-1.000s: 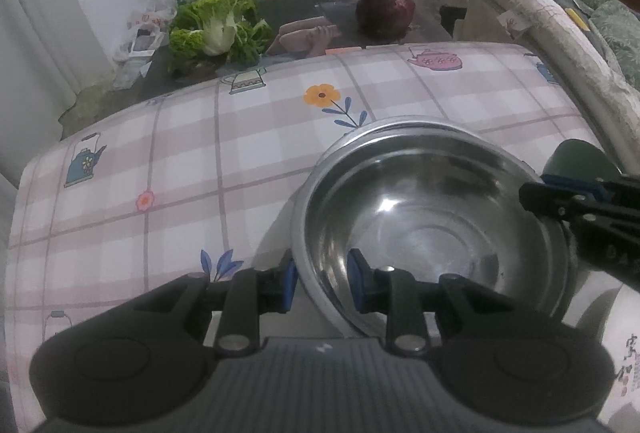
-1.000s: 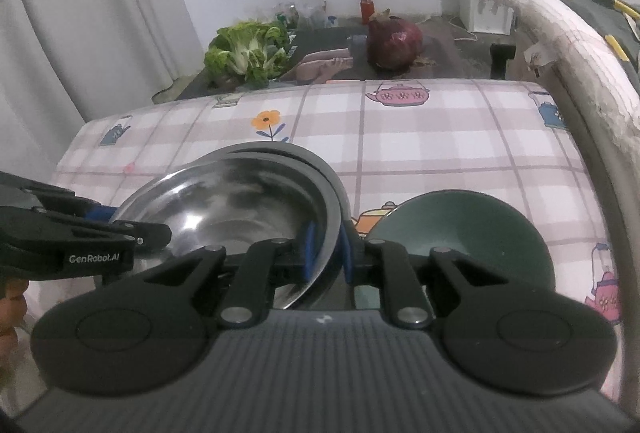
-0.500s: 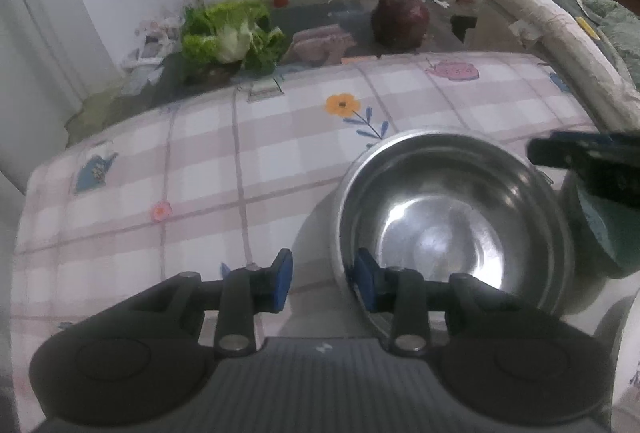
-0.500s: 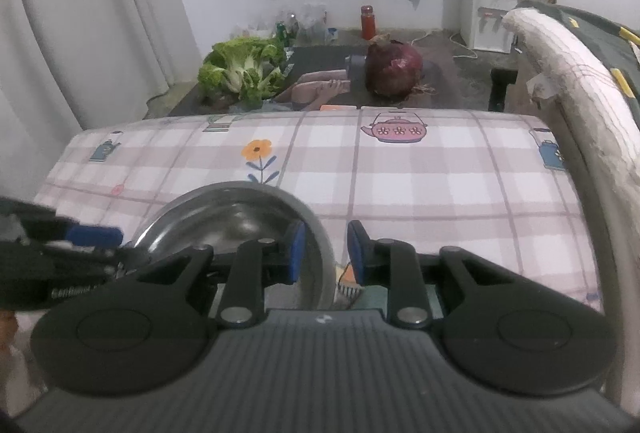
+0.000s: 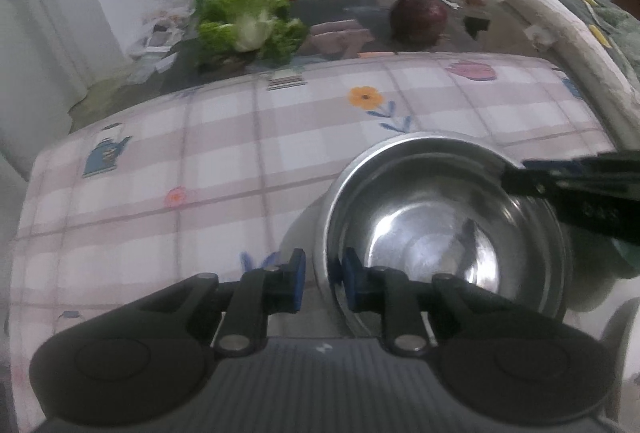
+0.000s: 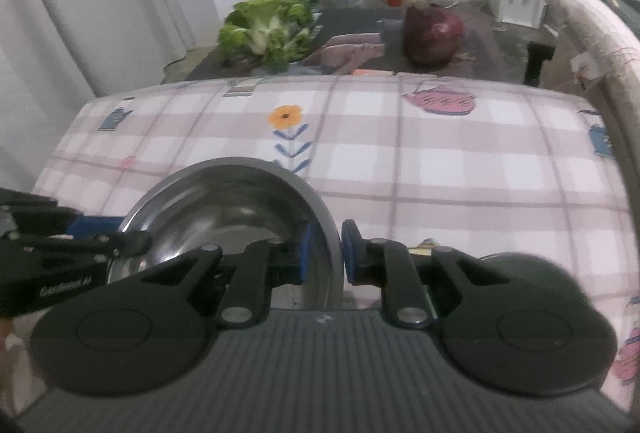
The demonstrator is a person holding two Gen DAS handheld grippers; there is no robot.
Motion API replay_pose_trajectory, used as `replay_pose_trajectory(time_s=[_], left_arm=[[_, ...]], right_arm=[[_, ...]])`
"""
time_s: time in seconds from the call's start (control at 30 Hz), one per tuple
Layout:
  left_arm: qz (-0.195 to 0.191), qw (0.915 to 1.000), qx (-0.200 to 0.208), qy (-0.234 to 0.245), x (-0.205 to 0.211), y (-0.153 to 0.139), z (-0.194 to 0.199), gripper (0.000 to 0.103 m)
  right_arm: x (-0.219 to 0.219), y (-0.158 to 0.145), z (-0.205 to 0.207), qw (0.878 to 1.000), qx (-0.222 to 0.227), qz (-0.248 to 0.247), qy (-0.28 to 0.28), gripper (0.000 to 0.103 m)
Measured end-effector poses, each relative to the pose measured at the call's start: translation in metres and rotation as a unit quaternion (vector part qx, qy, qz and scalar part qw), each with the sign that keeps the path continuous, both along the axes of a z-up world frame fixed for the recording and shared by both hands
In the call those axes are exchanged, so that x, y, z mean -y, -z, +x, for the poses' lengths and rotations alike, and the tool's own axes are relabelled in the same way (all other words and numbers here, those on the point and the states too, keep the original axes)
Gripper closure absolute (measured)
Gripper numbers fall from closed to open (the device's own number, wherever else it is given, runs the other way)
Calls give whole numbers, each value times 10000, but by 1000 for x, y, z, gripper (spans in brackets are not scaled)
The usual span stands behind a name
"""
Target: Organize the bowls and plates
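Checked tablecloth fills the left wrist view, greens and a red cabbage behind on a dark surface. Left gripper was spread off the rim half a second ago; jaws just closed and now pinch the near rim of the steel bowl. A second rim ring shows around it, so it looks nested in another bowl. Right gripper sits on the far rim; contact blurred.

Right wrist view, same cloth: right gripper also reclamped, pads squeezed on the steel bowl rim, left gripper opposite. Two-handed grip restored, so I'd guess the stack gets moved. Dark green bowl beside it, mostly hidden behind the gripper body.
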State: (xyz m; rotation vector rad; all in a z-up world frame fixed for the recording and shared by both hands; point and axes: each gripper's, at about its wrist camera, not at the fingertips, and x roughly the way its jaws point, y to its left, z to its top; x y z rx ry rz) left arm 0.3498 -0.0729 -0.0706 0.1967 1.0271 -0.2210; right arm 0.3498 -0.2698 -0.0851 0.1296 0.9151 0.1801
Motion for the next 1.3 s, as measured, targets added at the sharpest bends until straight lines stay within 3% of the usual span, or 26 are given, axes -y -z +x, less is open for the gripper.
replay_pose_trajectory(time_s=[0.17, 0.4, 0.5, 0.6, 0.9, 1.07, 1.2, 1.3], left_arm=[[188, 9995, 22, -251, -21, 0, 2, 82], [339, 9988, 151, -313, -31, -6, -3, 79], [273, 9988, 289, -269, -29, -15, -8, 68], [80, 9990, 391, -221, -25, -27, -13, 63], [-479, 9965, 522, 454, 20, -62, -38, 45], [-751, 9921, 234, 977, 63, -63, -46, 39], [-915, 9879, -111, 1249, 100, -53, -48, 38], [-885, 9875, -140, 1300, 124, -44, -48, 38]], right_arm=[[-22, 0, -4, 9994, -24, 267, -198, 88], [-42, 4, -5, 9992, -15, 247, -327, 85], [-39, -1, -10, 9992, 44, 253, -319, 85], [-29, -13, -18, 9992, 153, 269, -247, 81], [37, -55, -69, 9976, 500, 430, 199, 59], [88, -65, -101, 9957, 625, 272, 634, 57], [121, -58, -113, 9939, 535, 248, 930, 57], [139, -50, -117, 9927, 452, 336, 1066, 57]])
